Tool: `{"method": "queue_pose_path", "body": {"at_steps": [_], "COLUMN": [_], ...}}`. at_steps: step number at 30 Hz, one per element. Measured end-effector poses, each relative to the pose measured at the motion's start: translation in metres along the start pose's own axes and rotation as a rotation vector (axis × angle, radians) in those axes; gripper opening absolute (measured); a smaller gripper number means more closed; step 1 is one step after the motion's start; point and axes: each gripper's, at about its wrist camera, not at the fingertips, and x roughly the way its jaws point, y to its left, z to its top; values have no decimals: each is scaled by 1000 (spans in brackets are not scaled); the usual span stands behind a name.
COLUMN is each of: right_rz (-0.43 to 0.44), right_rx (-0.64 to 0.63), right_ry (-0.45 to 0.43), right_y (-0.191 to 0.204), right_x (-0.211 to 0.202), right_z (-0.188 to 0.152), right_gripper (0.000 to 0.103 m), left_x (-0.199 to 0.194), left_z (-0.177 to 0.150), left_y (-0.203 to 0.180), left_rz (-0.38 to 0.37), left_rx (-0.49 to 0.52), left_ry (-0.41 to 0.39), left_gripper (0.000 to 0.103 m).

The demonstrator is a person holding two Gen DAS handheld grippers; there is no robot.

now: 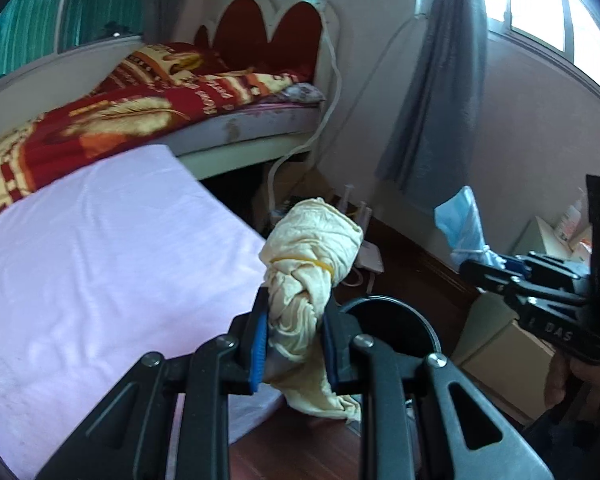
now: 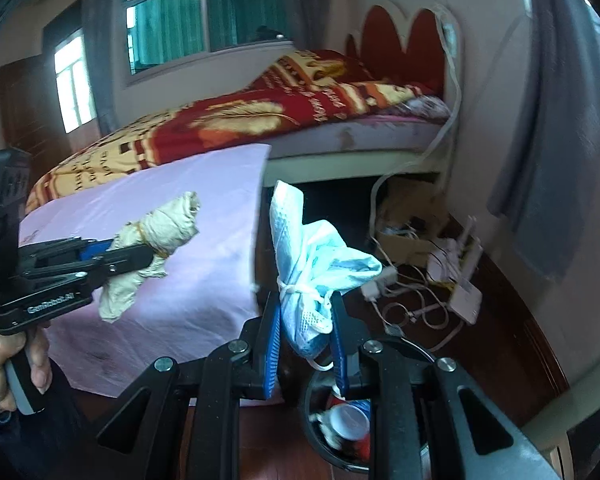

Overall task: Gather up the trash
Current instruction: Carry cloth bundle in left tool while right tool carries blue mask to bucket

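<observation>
My left gripper is shut on a cream cloth bundle tied with a yellow rubber band, held in the air beside the pink mattress edge. It also shows in the right wrist view. My right gripper is shut on a light blue bundle tied with white string, held above a round black bin that holds a cup and other trash. The bin's rim also shows in the left wrist view, just right of my left gripper. The blue bundle shows there at the right.
A pink-sheeted mattress lies at the left, with a bed and red blanket behind it. Cables, a power strip and a router lie on the dark wood floor by the wall. Cardboard boxes stand at the right.
</observation>
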Motion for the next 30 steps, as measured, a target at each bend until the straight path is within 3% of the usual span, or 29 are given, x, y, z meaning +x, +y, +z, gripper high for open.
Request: {"method": "queue_pose_path", "body": {"at_steps": [9,17,30], "right_rz": [-66,-89,-85], "right_rx": [78,95,85], "right_ry": [37,88,221], "right_y": [-50,-73,-99], "right_x": [-2,1,45], "right_z": [-34,-65,-100], "right_gripper": [24,24,24], "left_x": [29,53,108], "left_z": [-16,-30,-56], "left_y": [-49,-66,-93], "left_rz": [-75,-110,-157], "left_rx": [61,72,109], "left_ry": [60,113,237], "left_gripper": [25,25,25]}}
